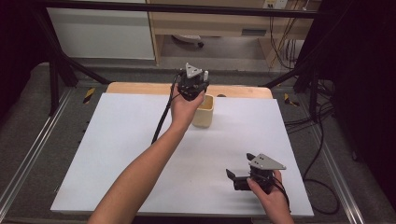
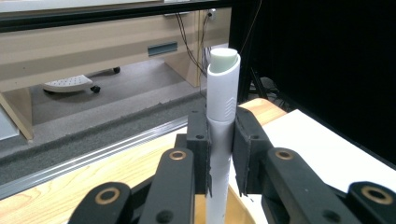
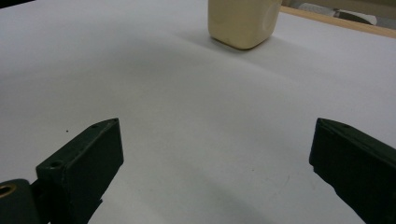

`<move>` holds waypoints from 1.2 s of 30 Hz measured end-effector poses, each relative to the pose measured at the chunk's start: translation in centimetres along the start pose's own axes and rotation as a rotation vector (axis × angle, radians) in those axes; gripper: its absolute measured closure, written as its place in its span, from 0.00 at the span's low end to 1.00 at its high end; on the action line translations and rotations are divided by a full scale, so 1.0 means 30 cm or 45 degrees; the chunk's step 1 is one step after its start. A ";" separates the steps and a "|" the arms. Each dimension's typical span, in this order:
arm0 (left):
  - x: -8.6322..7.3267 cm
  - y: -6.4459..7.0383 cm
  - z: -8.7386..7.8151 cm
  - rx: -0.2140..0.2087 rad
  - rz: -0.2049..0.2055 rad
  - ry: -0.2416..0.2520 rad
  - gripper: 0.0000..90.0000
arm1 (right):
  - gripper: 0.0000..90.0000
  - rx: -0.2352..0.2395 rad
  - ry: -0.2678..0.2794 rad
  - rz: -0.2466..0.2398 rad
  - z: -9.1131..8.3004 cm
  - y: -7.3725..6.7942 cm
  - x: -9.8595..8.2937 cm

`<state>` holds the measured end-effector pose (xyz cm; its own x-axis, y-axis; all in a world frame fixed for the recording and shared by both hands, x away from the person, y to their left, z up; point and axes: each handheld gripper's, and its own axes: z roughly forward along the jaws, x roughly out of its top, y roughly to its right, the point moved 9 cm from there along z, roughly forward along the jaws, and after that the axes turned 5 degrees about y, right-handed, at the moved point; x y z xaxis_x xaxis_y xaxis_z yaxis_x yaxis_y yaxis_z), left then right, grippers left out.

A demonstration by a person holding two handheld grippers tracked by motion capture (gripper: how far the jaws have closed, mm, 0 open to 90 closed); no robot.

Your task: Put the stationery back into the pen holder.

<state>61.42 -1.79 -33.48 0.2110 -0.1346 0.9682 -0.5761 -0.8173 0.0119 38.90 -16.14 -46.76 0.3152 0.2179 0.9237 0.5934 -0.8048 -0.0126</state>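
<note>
Pinching the white tube (image 2: 223, 100) mid-body above the cream cup (image 1: 204, 111), the left gripper (image 2: 219, 154) holds something light, stiff, probably slick (right gripper (image 3: 215, 158) spread, idle).

On the tabletop (image 1: 140, 140), the cup (image 1: 204, 112) stands toward 12 o'clock, just short of the far edge. The left tongs (image 1: 192, 86) hang right over its 11 o'clock rim, clamping an upright tube (image 2: 222, 116). The right tongs (image 1: 236, 179) sit well apart, toward 5 o'clock near the front edge.
</note>
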 end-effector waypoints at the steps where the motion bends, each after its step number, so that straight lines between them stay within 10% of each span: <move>1: -0.002 0.001 0.002 -0.001 0.002 -0.002 0.87 | 0.04 0.000 -0.001 0.000 0.000 0.000 0.000; 36: -0.137 0.015 0.018 -0.020 0.032 -0.096 0.87 | 0.04 0.011 -0.015 -0.015 0.008 -0.012 -0.006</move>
<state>60.71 -1.91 -37.60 0.2547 -0.1973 0.9467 -0.5940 -0.8044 -0.0078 38.81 -15.76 -47.01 0.3165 0.2341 0.9192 0.6038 -0.7971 -0.0049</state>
